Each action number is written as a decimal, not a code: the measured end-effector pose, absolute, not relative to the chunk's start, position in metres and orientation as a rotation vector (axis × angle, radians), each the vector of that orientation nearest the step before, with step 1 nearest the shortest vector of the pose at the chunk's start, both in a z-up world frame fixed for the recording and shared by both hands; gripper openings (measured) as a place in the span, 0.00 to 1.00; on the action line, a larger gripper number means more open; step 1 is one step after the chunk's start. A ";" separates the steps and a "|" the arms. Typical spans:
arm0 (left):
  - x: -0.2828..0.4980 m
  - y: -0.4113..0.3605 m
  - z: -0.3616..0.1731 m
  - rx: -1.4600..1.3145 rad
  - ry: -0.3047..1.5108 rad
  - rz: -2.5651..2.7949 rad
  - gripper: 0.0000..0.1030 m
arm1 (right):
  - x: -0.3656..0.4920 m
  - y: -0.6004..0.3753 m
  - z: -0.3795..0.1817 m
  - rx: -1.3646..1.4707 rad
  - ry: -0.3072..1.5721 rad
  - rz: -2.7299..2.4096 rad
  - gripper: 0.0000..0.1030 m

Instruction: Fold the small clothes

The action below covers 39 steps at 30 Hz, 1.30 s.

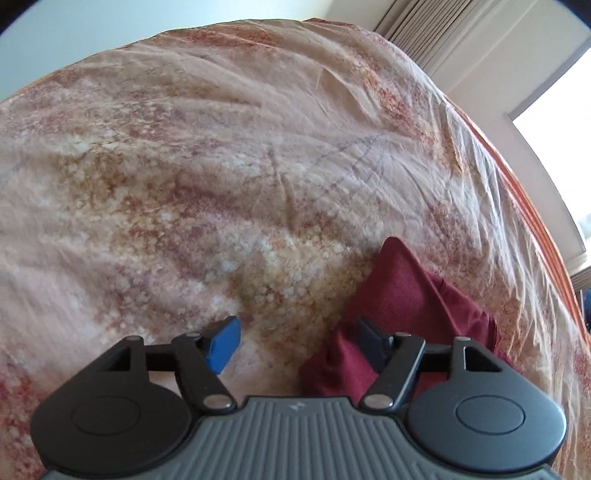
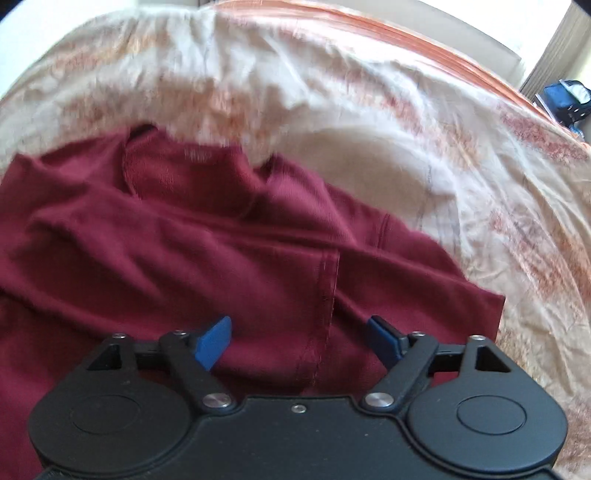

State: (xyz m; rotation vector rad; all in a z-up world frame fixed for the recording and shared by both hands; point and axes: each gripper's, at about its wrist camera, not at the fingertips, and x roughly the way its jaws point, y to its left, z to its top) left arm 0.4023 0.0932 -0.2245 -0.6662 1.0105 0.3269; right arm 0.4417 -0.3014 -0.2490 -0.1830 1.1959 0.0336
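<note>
A dark red garment (image 2: 207, 251) lies crumpled on the patterned bedspread (image 2: 424, 155), filling the lower left of the right wrist view; a stitched hem runs down its middle. My right gripper (image 2: 299, 341) hangs over that hem, open, with nothing pressed between its blue pads. In the left wrist view only a corner of the dark red garment (image 1: 399, 295) shows at the lower right. My left gripper (image 1: 295, 345) is open above the bedspread (image 1: 221, 166); its right fingertip is over the cloth's edge, its left one over bare bedspread.
The bed's orange edge (image 1: 524, 192) runs along the right side, with a window (image 1: 557, 155) and curtain (image 1: 436, 33) beyond. A blue object (image 2: 565, 98) sits off the bed at the upper right of the right wrist view.
</note>
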 end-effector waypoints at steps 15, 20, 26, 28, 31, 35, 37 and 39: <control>0.353 0.109 -0.172 -0.685 0.926 0.395 0.98 | 0.381 -0.330 -0.170 -0.057 1.017 0.015 0.93; 0.312 0.152 -0.171 -0.850 0.837 0.516 0.99 | 0.352 -0.333 -0.137 -0.085 0.948 0.035 0.93; 0.231 0.230 -0.161 -0.926 0.714 0.686 0.99 | 0.312 -0.340 -0.093 -0.147 0.851 0.076 0.95; 0.200 0.254 -0.153 -0.887 0.685 0.744 0.99 | 0.296 -0.345 -0.080 -0.169 0.829 0.091 0.96; 0.145 0.290 -0.133 -0.856 0.617 0.885 0.99 | 0.276 -0.352 -0.065 -0.208 0.822 0.108 0.96; 0.065 0.332 -0.093 -0.897 0.442 1.141 0.99 | 0.255 -0.357 -0.047 -0.249 0.802 0.132 0.96; 0.031 0.346 -0.064 -0.903 0.322 1.287 1.00 | 0.247 -0.358 -0.036 -0.269 0.785 0.151 0.96; 0.005 0.354 -0.032 -0.928 0.193 1.423 0.99 | 0.240 -0.359 -0.027 -0.281 0.767 0.169 0.97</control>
